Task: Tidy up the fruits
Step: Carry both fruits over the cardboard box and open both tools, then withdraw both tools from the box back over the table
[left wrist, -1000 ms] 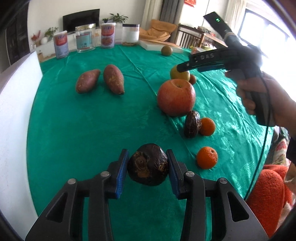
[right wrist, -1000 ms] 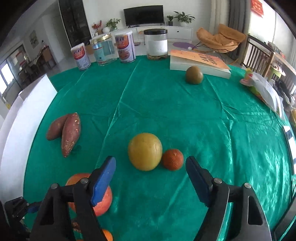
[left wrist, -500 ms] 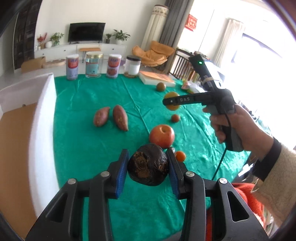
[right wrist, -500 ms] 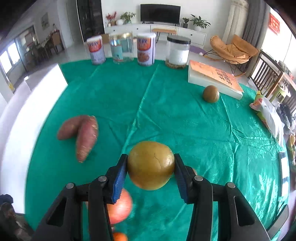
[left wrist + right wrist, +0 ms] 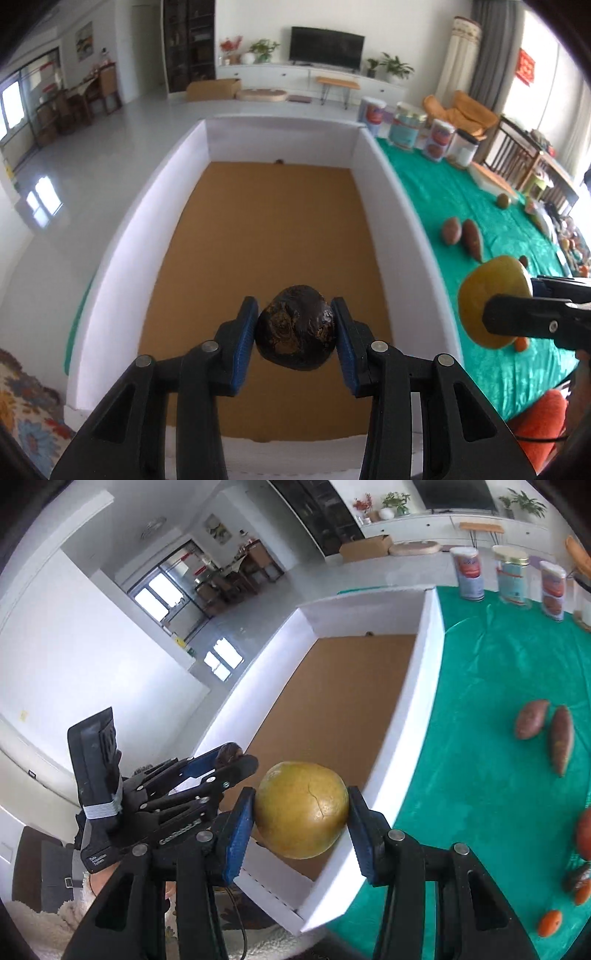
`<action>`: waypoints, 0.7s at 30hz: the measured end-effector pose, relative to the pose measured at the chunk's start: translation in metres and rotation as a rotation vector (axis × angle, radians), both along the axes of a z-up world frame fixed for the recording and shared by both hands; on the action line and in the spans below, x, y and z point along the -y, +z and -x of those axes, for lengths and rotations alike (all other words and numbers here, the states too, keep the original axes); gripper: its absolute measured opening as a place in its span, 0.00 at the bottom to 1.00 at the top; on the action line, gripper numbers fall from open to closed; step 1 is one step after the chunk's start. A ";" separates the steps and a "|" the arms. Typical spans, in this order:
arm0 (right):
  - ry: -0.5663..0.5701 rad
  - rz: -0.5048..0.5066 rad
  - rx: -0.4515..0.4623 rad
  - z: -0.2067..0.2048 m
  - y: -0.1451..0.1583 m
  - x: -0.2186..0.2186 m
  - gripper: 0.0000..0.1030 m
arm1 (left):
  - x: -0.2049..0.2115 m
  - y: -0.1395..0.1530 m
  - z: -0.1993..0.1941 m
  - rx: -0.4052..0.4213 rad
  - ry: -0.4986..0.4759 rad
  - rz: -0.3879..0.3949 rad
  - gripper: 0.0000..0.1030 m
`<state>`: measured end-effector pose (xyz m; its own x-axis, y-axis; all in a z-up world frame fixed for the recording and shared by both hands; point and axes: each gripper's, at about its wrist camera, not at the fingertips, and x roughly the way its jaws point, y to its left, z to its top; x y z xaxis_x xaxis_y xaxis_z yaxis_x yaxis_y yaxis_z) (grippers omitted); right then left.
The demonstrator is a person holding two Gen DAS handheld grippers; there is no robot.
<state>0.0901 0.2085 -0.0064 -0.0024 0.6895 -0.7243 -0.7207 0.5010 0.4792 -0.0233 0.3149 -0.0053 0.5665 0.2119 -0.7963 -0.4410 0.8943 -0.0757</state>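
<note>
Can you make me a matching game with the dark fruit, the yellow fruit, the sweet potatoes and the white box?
1 dark fruit
2 yellow fruit
3 sweet potatoes
4 white box

A lying on the green cloth
B in the right gripper
C brown floor inside
D in the left gripper

Pairs: 1-D, 2-B, 3-A, 4-C

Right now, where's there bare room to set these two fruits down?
The white box has a brown floor bare except for a small dark speck at its far wall. The green cloth is open beside the sweet potatoes; its near right edge is crowded with fruit.
</note>
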 end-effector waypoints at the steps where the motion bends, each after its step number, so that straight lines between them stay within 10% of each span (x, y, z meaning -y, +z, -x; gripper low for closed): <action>1: 0.010 0.023 0.010 0.004 -0.008 -0.014 0.47 | -0.007 -0.009 0.000 -0.018 0.019 0.003 0.40; 10: 0.060 0.171 0.044 0.018 -0.056 -0.066 0.48 | -0.032 -0.049 0.009 -0.089 0.082 0.034 0.41; 13: 0.056 0.153 0.051 0.020 -0.053 -0.065 0.50 | -0.031 -0.048 0.011 -0.070 0.093 0.038 0.57; 21: -0.040 0.050 0.176 0.017 -0.014 -0.001 0.82 | 0.004 -0.015 0.005 0.033 0.056 -0.026 0.75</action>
<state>0.0729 0.2098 -0.0209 0.1548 0.6496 -0.7443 -0.7702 0.5512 0.3210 -0.0281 0.3106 -0.0205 0.5789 0.2643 -0.7714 -0.4884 0.8700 -0.0684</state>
